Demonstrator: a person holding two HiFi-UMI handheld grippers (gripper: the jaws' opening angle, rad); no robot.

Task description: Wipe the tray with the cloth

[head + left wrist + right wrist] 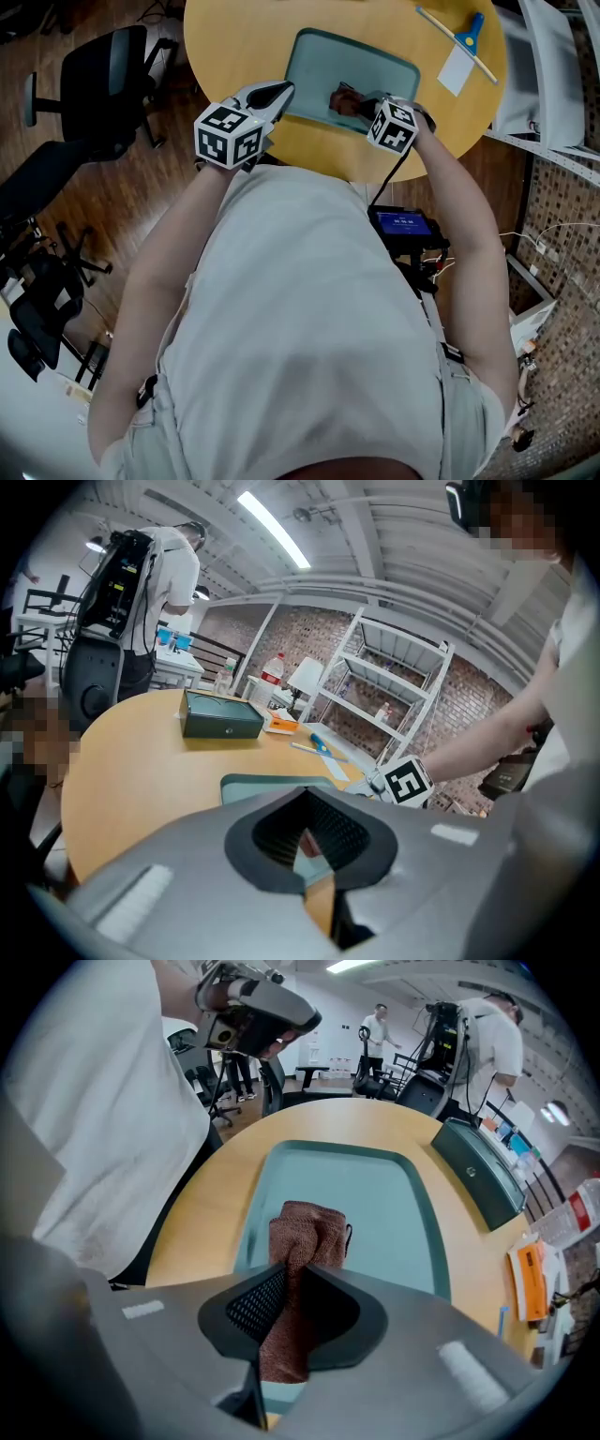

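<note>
Your right gripper point(364, 105) points steeply down and pinches the brown terry cloth point(345, 101). In the right gripper view the jaws clamp a bunched fold, and the free end point(306, 1230) sticks out at 12 o'clock past the tips point(292, 1274) onto the tray floor. Likely reason for that hold: a short wad of cloth under the tips gives a firm pad to drag across the surface, and pointing down puts pressure on it.

The teal rectangular plastic tray point(314, 70) sits on the round wooden desk point(234, 37). In the head view its long side faces you, so both hands reach it. In that view the cloth lies at about 6 o'clock from the tray's middle, near the near rim. The bare floor point(370, 1185) stretches off toward 12 o'clock, so most of the wiping looks undone to me.

Your left gripper point(279, 92) is at the tray's 8 o'clock corner. Its jaws are pressed together with nothing in them, and the left gripper view shows the tips point(306, 797) meeting with the tray rim point(258, 783) just beyond. My guess is it steadies the tray so the wipe doesn't shove it. I can't tell whether it touches the rim.

The cloth is well apart from the left gripper, at its 3 o'clock in the head view.
</note>
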